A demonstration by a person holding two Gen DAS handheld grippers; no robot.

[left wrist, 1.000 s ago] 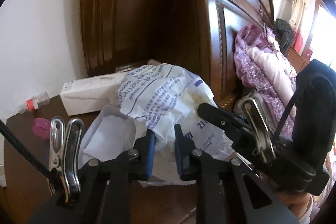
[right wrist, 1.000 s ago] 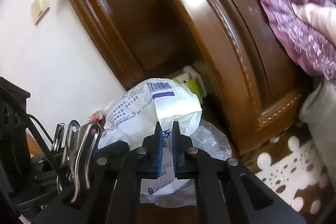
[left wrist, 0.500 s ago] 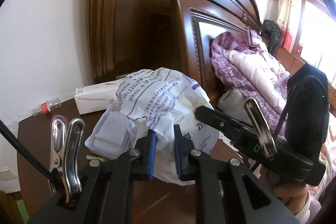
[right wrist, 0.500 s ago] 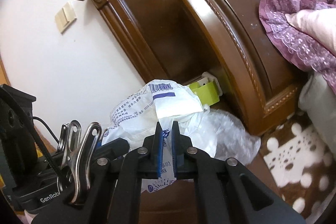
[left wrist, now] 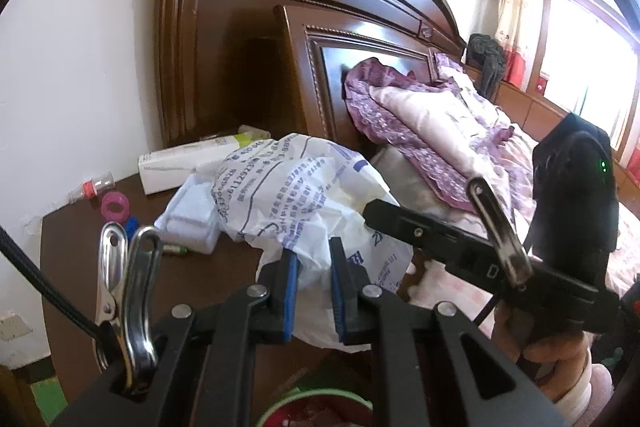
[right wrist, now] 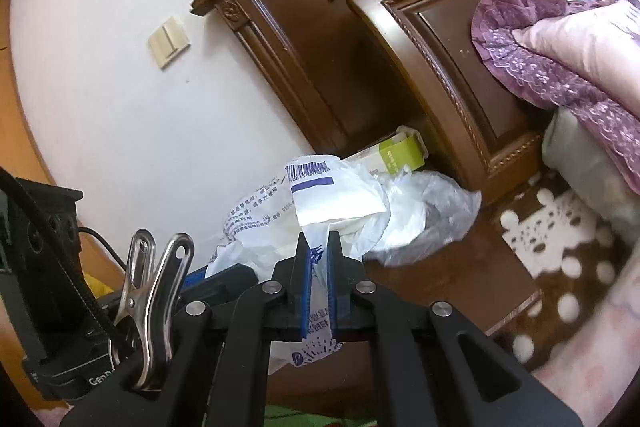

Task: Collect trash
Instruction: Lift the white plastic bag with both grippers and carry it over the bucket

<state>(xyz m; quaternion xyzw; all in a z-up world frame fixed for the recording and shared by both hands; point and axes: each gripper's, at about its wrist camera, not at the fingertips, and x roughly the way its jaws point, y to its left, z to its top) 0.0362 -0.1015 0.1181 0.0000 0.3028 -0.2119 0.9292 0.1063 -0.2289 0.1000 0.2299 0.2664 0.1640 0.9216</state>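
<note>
Both grippers clamp one crumpled white bag [left wrist: 296,195] above the nightstand [left wrist: 120,267]: left gripper [left wrist: 314,291], right gripper [right wrist: 318,281]. Blue print, barcode [right wrist: 307,171]; text unreadable. "Gen…" on left tool body.

"Gen" on the left gripper [right wrist: 76,367] body.

This is a bedroom in a home. A tall carved dark-wood headboard [left wrist: 304,27] stands against a white wall, with a bed beside it piled with a purple lace-edged quilt [left wrist: 420,123]. A dark wooden nightstand [left wrist: 120,267] sits in the corner by the headboard. A curtained window [left wrist: 584,39] lights the far side, and a wall switch [right wrist: 168,41] is mounted near the headboard.
</note>
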